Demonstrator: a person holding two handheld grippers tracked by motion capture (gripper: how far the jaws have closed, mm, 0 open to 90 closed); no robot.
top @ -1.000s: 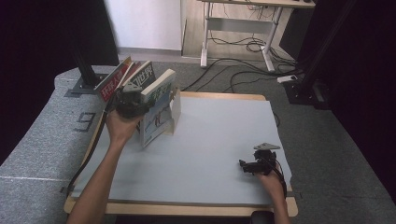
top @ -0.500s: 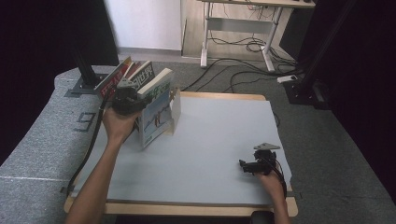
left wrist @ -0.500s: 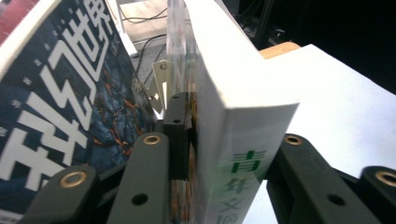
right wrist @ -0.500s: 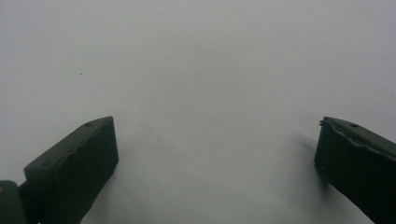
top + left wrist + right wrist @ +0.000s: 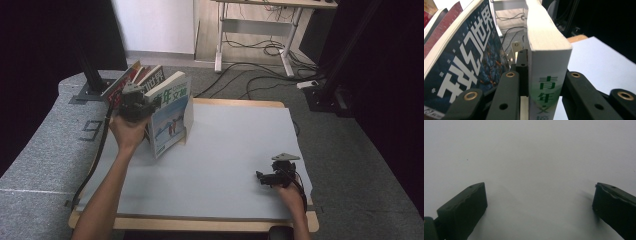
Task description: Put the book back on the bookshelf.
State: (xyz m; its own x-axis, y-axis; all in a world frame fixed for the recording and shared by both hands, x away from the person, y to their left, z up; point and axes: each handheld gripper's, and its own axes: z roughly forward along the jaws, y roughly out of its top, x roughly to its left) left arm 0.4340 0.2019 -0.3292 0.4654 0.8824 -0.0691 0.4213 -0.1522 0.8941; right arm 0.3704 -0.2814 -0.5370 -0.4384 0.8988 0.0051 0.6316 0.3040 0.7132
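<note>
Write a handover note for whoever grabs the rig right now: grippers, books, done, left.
Left hand-held gripper: shut on the spine of the light blue book, which stands tilted at the mat's far left corner, cover facing the table.
Right hand-held gripper: open, holding nothing, low over the mat near its right front edge.
Other books: leaning in a row behind the gripped one, the dark blue book next to it.
Done: one book gripped and standing apart from the row.
Left, probably: move it clear and set it down on the mat; the rest are untouched.
</note>
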